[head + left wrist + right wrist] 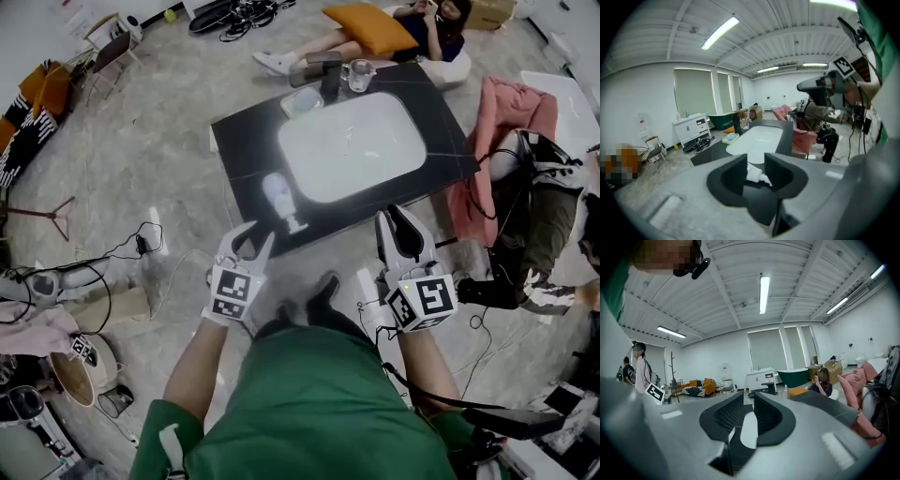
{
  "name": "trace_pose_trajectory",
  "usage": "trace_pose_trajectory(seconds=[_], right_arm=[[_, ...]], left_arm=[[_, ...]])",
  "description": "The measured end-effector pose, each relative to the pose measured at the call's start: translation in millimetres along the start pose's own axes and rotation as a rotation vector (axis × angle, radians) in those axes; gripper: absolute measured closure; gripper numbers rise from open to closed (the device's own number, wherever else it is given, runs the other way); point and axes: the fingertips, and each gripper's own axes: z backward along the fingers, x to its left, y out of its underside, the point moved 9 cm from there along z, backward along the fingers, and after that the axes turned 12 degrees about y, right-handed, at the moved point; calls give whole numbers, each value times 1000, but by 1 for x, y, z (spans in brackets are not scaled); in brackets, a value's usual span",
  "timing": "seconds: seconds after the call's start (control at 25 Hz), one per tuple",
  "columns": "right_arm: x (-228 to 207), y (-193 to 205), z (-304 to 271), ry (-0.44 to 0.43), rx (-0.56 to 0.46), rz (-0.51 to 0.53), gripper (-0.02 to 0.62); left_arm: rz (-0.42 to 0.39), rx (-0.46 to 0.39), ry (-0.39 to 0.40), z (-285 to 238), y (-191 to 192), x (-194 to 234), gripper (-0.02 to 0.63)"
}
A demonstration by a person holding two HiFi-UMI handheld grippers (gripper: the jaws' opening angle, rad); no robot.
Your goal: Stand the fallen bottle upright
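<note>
A white bottle [281, 199] lies on its side on the near left part of the black low table [246, 155], its narrow neck toward me. My left gripper [256, 239] hovers just short of that neck, jaws open; in the left gripper view the bottle [755, 174] shows through the gap of this gripper [756, 164], beyond the tips and untouched. My right gripper [397, 228] hangs at the table's near right edge. Its jaws [750, 411] stand a narrow gap apart with nothing between them.
A white oval tray [352, 145] fills the table's middle. At the far edge stand a dark cup [330, 77], a glass mug [359, 75] and a pale dish [302, 101]. A person sits behind the table. Pink cloth [511, 117], another seated person and cables lie around.
</note>
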Motion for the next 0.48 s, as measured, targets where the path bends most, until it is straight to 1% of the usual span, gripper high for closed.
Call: trace_pose_trajectory(seconds=[0.24, 0.48], right_arm=[[-31, 4, -18, -46, 15, -21, 534], [-48, 10, -25, -36, 36, -46, 534]], left_arm=[[-4, 83, 19, -38, 8, -7, 505], [-33, 170, 85, -69, 21, -8, 506]])
